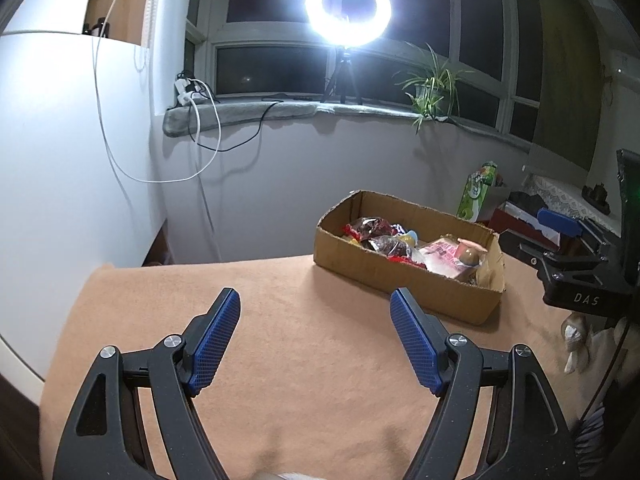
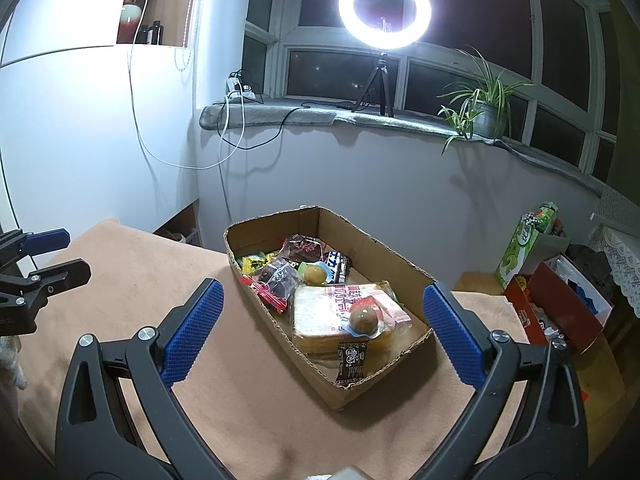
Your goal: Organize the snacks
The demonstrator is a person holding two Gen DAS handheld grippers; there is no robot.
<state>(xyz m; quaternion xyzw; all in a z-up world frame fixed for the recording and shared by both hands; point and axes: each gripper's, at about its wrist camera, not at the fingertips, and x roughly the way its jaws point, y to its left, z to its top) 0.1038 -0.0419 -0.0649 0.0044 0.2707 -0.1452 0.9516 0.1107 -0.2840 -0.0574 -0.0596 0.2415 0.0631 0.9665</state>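
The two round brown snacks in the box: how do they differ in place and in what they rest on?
The near ball lies on top of the bread pack, at the box's near end. The far ball sits lower, about mid-box, among the dark packets. The near ball looks browner, the far ball more yellow-green. Both are round, glossy and sit in clear wrapping with a bit of blue.

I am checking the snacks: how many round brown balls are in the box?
2. One ball lies on the bread pack; the other ball sits mid-box. Others may be hidden underneath.
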